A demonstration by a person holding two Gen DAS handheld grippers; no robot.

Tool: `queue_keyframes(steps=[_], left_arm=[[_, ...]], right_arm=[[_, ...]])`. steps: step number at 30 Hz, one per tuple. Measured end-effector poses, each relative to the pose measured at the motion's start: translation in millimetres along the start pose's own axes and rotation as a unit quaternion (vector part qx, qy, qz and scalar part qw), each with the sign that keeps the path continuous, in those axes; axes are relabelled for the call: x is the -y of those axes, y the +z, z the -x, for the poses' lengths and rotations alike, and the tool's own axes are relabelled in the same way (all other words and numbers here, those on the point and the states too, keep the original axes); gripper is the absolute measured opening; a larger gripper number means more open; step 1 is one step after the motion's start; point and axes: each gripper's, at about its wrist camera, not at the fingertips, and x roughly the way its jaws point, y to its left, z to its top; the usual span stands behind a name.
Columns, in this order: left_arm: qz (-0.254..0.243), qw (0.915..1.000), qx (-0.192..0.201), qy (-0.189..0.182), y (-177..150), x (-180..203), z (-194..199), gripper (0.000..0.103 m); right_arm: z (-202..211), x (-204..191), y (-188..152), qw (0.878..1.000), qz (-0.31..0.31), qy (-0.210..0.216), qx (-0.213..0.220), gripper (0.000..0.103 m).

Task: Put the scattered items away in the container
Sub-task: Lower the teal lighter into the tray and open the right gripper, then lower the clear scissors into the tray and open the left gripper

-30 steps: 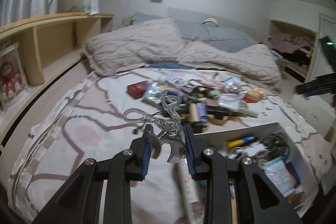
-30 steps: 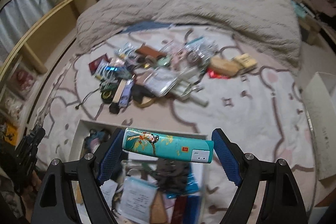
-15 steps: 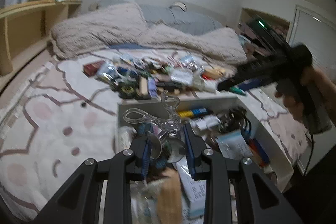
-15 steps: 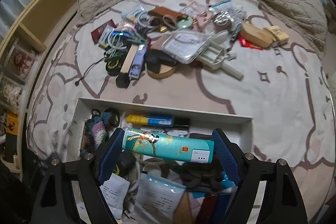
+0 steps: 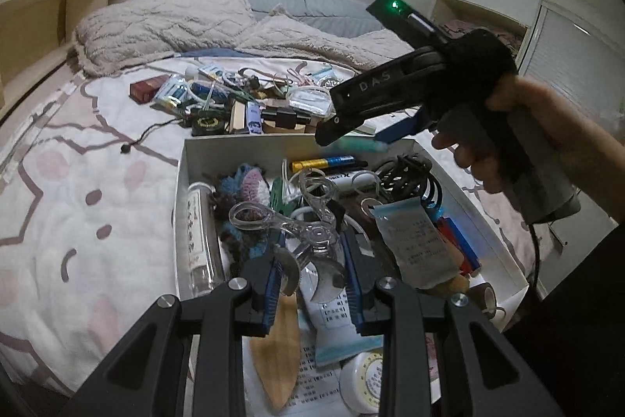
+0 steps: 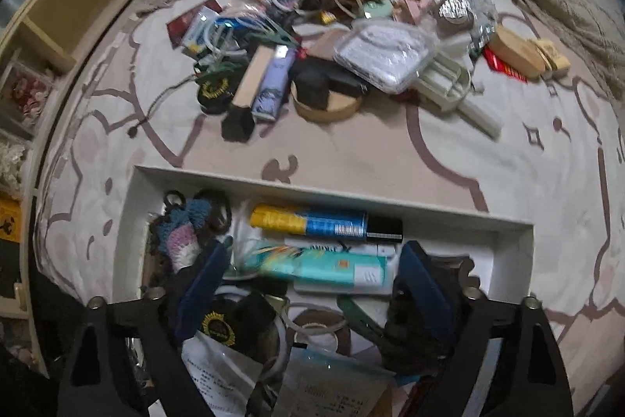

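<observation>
Bed, one box: left fingers pinch one scissors; right fingers just spread

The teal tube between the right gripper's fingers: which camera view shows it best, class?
The right wrist view: the teal tube lies lengthwise over the white box, nearly whole, though blurred. The left wrist view shows only a blurred end behind the right gripper.

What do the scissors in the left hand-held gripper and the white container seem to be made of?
Scissors: clear glossy plastic handles, see-through with highlights; blades look like bare shiny metal. White container: probably matte cardboard or thin plastic, judging by its flat, thin, dull walls.
</observation>
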Motion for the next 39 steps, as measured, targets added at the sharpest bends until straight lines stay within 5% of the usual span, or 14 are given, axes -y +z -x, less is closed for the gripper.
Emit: queue_keyframes(steps=[22, 39], left_arm=[[-0.008, 0.9988, -0.027, -0.041, -6, 41, -22, 0.029], [-0.123, 0.9836, -0.063, -0.115, -30, 106, -25, 0.029]], right_arm=[[56, 13, -23, 0.999, 0.004, 0.010, 0.036, 0.092], [68, 30, -33, 0.998, -0.026, 0.028, 0.046, 0.092]])
